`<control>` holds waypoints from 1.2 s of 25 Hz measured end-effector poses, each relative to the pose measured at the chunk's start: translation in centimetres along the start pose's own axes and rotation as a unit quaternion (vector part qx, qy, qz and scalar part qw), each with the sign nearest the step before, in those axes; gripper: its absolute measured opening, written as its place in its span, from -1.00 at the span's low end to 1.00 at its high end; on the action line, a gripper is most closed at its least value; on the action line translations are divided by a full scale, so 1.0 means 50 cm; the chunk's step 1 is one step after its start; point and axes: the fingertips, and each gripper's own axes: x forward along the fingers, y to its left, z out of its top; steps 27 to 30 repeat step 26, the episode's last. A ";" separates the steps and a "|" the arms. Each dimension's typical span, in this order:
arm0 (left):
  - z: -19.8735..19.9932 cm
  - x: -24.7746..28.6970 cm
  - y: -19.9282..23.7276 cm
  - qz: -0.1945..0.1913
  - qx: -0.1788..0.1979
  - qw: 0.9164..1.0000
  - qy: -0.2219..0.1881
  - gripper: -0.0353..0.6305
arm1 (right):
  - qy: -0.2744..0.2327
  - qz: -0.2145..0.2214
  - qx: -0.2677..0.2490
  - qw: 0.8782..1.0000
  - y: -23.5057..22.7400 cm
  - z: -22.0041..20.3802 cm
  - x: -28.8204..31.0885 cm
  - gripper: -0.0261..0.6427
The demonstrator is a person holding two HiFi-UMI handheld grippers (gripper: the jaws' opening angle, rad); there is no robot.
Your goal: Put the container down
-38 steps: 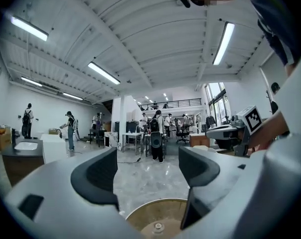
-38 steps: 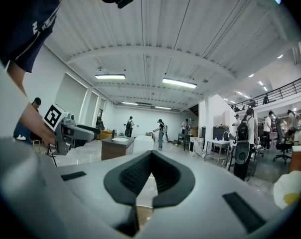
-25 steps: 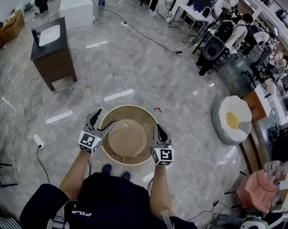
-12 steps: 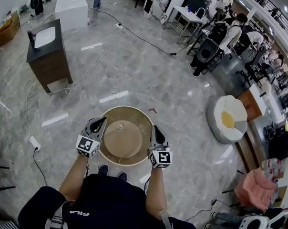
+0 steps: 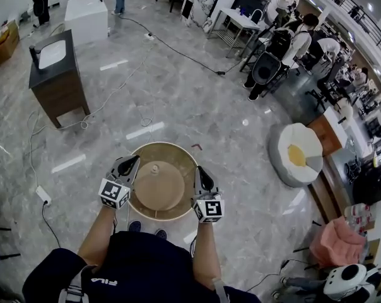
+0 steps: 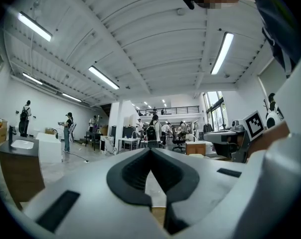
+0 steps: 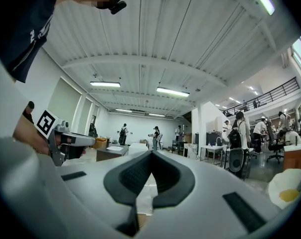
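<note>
A round tan container (image 5: 158, 185) with a knobbed lid hangs above the grey floor, right in front of me in the head view. My left gripper (image 5: 132, 163) is shut on its left rim. My right gripper (image 5: 200, 174) is shut on the right rim. In the left gripper view the jaws (image 6: 150, 151) meet at their tips, and a tan sliver of the container (image 6: 158, 217) shows low between them. The right gripper view shows the same: tips together (image 7: 151, 153) and a tan strip of the container (image 7: 140, 221) below.
A dark wooden washstand with a white basin (image 5: 55, 74) stands at the far left, with a white cabinet (image 5: 86, 17) behind it. Cables (image 5: 115, 93) and a power strip (image 5: 43, 196) lie on the floor. A white and yellow beanbag (image 5: 296, 153) sits at the right. People work at desks (image 5: 285, 36) beyond.
One second ago the left jaws stood open beside the container's left rim; now they are shut on it. The right gripper has kept its hold on the right rim.
</note>
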 end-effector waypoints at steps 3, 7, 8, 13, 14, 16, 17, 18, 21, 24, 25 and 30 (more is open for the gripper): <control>-0.001 0.006 -0.006 -0.001 -0.001 1.000 -0.001 -0.82 | -0.004 0.000 0.003 1.000 -0.006 0.002 -0.004 -0.84; 0.009 0.013 0.000 -0.001 0.003 1.000 -0.006 -0.82 | -0.002 0.002 0.005 1.000 -0.005 0.000 0.003 -0.84; 0.009 0.013 0.002 -0.001 0.003 1.000 -0.005 -0.82 | 0.000 0.003 0.005 1.000 -0.004 -0.002 0.005 -0.84; 0.007 0.012 0.000 -0.001 0.002 1.000 -0.006 -0.82 | 0.004 0.009 0.005 1.000 0.001 -0.009 0.008 -0.84; 0.004 0.012 -0.001 -0.001 0.001 1.000 -0.005 -0.82 | 0.004 0.010 0.005 1.000 0.002 -0.010 0.009 -0.84; 0.001 0.012 -0.001 0.000 0.000 1.000 -0.005 -0.82 | 0.003 0.012 0.004 1.000 0.003 -0.009 0.011 -0.84; 0.002 0.012 0.001 0.000 0.000 1.000 -0.004 -0.82 | 0.003 0.014 0.002 1.000 0.003 -0.007 0.012 -0.84; 0.002 0.013 0.003 0.001 0.000 1.000 -0.004 -0.82 | 0.003 0.015 0.001 1.000 0.004 -0.006 0.014 -0.84; 0.000 0.015 0.007 0.001 -0.001 1.000 -0.005 -0.82 | 0.005 0.017 -0.003 1.000 0.005 -0.011 0.019 -0.84; -0.004 0.018 0.006 0.002 -0.004 1.000 -0.005 -0.82 | 0.007 0.019 -0.002 1.000 0.005 -0.016 0.020 -0.84; -0.005 0.019 0.005 0.002 -0.005 1.000 -0.004 -0.82 | 0.008 0.020 -0.001 1.000 0.005 -0.017 0.021 -0.84; -0.006 0.019 0.005 0.002 -0.006 1.000 -0.004 -0.82 | 0.008 0.021 0.000 1.000 0.006 -0.018 0.021 -0.84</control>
